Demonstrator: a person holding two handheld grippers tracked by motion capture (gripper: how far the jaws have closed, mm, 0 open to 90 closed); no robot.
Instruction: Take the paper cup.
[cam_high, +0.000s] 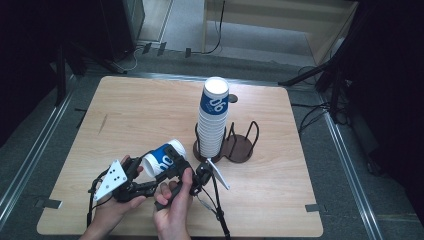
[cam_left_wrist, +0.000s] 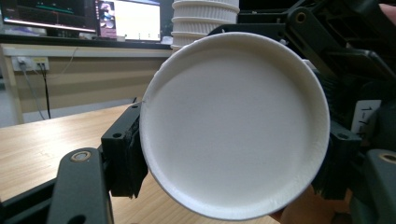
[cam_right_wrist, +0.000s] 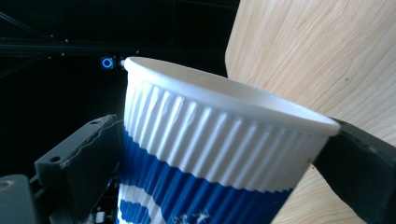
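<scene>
Both grippers — left gripper (cam_high: 137, 170) and right gripper (cam_high: 175, 167) — clench one paper cup (cam_high: 162, 158), its long axis tilted toward the cup stack (cam_high: 212, 120) just beyond

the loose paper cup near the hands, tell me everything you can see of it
The loose cup is ribbed paper, white near its rolled rim with a blue printed band below. It lies tipped on its side above the table, both grippers' black fingers clamped on its wall. The left gripper view faces its plain white end.
</scene>
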